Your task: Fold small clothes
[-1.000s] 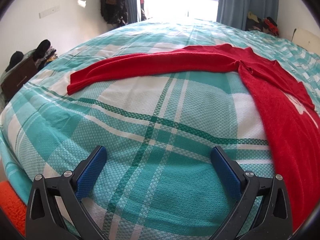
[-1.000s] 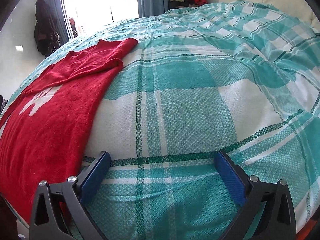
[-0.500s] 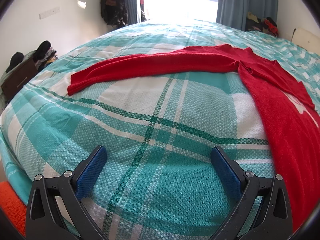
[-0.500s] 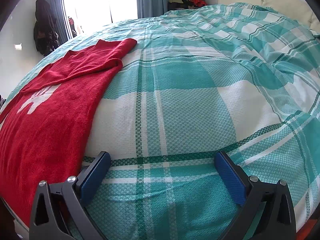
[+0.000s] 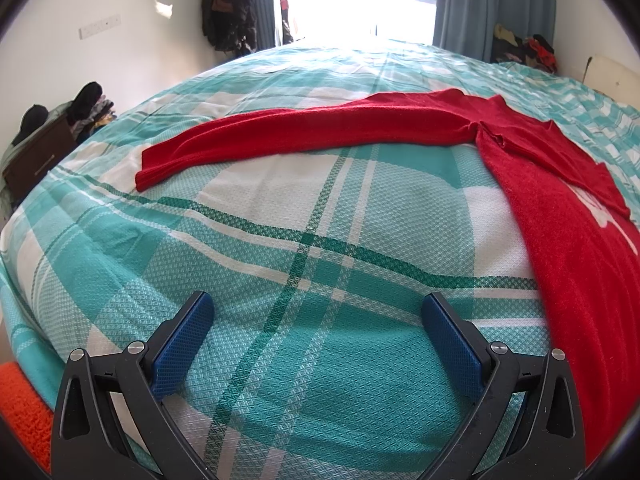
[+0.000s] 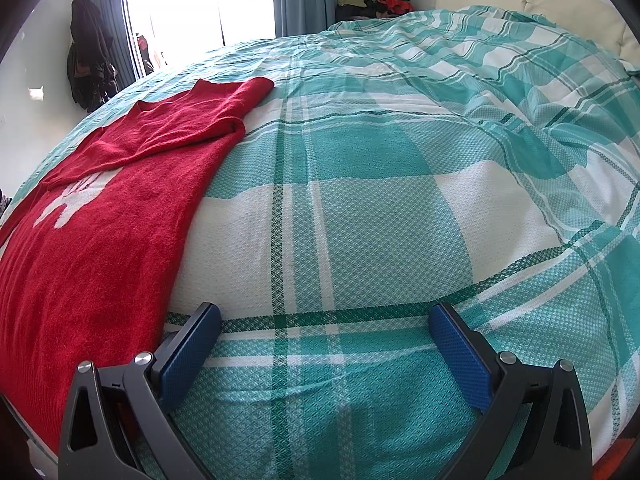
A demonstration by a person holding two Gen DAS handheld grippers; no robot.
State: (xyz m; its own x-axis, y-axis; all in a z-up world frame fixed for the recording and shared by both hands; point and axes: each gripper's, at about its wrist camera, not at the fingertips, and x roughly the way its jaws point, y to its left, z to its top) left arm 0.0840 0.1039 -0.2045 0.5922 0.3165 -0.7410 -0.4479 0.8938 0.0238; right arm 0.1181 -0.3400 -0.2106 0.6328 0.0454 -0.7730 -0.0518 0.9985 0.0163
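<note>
A red sweater (image 5: 560, 216) with a white motif lies flat on the bed. Its one sleeve (image 5: 304, 132) stretches out to the left in the left wrist view. In the right wrist view the sweater (image 6: 100, 224) fills the left side, with the other sleeve folded across its chest. My left gripper (image 5: 318, 316) is open over bare plaid cover, left of the sweater's body and short of the sleeve. Open too, my right gripper (image 6: 324, 328) hovers over the cover, its left finger close to the sweater's right edge. Neither holds anything.
The bed (image 6: 400, 200) has a teal and white plaid cover, rumpled towards the headboard (image 6: 532, 4). A window with blue curtains (image 5: 496, 4) is at the far side. Dark coats (image 5: 232, 4) hang on the wall. A dark cabinet (image 5: 36, 156) with clothes stands at left.
Both grippers stay open. The left view has barely shifted; the right view has tilted up slightly, showing more of the headboard.
</note>
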